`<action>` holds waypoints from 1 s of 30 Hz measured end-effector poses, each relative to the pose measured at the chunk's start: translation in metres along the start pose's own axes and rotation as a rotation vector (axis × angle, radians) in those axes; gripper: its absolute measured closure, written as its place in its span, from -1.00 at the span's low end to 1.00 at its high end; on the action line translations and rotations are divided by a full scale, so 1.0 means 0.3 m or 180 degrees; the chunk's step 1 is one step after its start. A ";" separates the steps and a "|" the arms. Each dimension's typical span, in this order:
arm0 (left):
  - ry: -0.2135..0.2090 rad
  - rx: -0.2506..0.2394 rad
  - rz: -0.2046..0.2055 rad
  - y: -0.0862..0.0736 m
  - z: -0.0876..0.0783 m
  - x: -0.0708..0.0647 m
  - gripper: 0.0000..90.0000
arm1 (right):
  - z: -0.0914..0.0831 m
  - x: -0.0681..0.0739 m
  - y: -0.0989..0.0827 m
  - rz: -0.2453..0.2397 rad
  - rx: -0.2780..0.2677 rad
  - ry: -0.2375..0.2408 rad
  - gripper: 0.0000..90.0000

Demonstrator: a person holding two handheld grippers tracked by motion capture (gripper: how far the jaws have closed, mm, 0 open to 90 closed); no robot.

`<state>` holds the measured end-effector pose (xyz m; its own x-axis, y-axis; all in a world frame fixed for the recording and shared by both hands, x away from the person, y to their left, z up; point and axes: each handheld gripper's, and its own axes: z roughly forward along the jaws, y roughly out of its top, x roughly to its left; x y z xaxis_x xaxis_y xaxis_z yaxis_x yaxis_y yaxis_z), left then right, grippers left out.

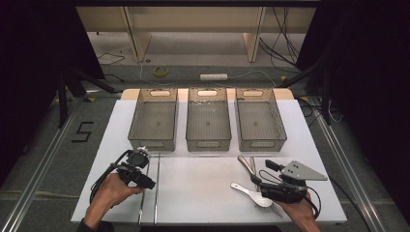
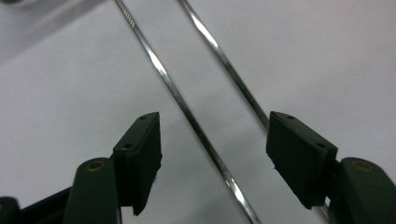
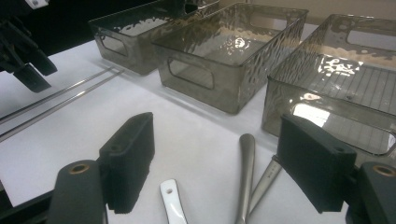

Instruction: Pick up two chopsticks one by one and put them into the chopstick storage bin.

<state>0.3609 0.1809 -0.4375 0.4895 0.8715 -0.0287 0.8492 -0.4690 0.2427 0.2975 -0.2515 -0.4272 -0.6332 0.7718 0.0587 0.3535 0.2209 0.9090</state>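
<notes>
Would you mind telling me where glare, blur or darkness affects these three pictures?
High view: evenly lit white table, dark surroundings at both sides. Left gripper view: the two metal rods carry bright highlights and soften toward the bottom edge. Right gripper view: strong glare on the three clear bins; its near jaws are slightly soft.

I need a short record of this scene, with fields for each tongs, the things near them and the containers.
left tongs: open, one of the metal chopsticks between the jaws, pads not touching
right tongs: open, above the white spoon and two metal handles
containers: three clear bins in a row, nothing seen inside
surface: white table
</notes>
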 end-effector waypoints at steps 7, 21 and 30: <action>-0.0018 0.0142 0.0035 -0.004 0.028 0.002 0.04 | 0.001 -0.002 -0.001 0.0005 0.0038 -0.0006 -0.37; -0.0003 0.0280 0.0047 -0.008 0.061 0.012 0.41 | 0.005 0.000 -0.002 -0.0014 0.0075 -0.0018 -0.36; 0.0012 0.0333 0.0048 -0.007 0.078 0.012 0.43 | 0.008 0.004 -0.003 -0.0041 0.0109 -0.0008 -0.35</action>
<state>0.3654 0.1817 -0.4610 0.5020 0.8646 -0.0221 0.8578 -0.4944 0.1405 0.2982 -0.2494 -0.4288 -0.6361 0.7702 0.0462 0.3688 0.2510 0.8950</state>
